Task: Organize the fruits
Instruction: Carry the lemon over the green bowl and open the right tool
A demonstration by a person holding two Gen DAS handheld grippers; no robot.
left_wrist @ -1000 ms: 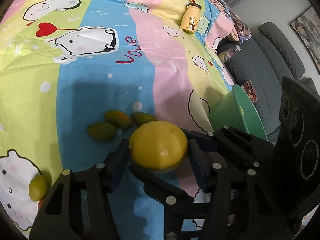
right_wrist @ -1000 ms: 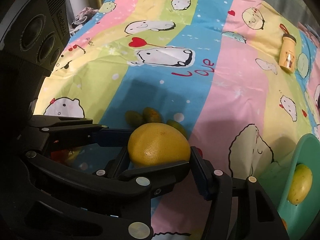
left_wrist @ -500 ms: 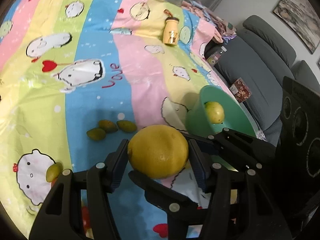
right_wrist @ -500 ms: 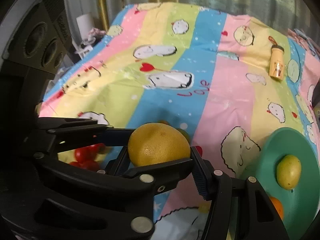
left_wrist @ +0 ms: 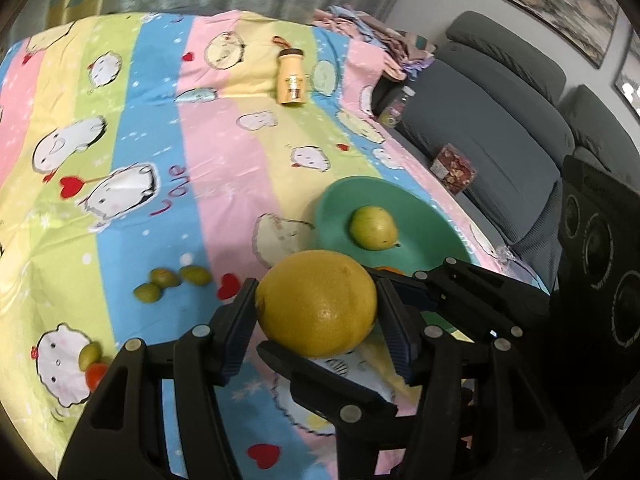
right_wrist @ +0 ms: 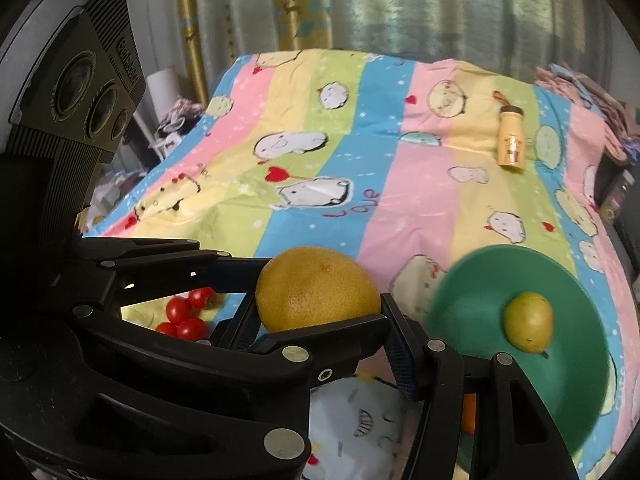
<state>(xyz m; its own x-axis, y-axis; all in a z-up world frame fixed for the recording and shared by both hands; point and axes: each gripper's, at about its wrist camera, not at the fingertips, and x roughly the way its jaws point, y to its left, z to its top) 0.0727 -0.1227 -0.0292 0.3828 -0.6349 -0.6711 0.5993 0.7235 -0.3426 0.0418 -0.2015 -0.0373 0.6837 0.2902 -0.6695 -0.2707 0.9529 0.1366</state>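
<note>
A large yellow grapefruit (left_wrist: 318, 302) is held above the table between both grippers at once; it also shows in the right wrist view (right_wrist: 316, 289). My left gripper (left_wrist: 318, 312) is shut on it, and my right gripper (right_wrist: 320, 316) is shut on it too. A green plate (left_wrist: 424, 216) lies to the right and a little beyond, with a yellow-green pear (left_wrist: 373, 227) in it. In the right wrist view the plate (right_wrist: 480, 292) and pear (right_wrist: 528, 322) lie right of the fruit. Three small green fruits (left_wrist: 172, 282) lie on the cloth at left.
Cherry tomatoes (right_wrist: 186, 314) and another green fruit (left_wrist: 89, 354) lie at the near left. A yellow bottle (left_wrist: 291, 82) lies at the back of the striped cartoon tablecloth (left_wrist: 224, 152). A grey sofa (left_wrist: 500, 120) stands right of the table. An orange fruit (right_wrist: 469, 414) peeks behind the right finger.
Both grippers have lifted the grapefruit higher and carried it right toward the green plate. The plate and pear have come into fuller view.
</note>
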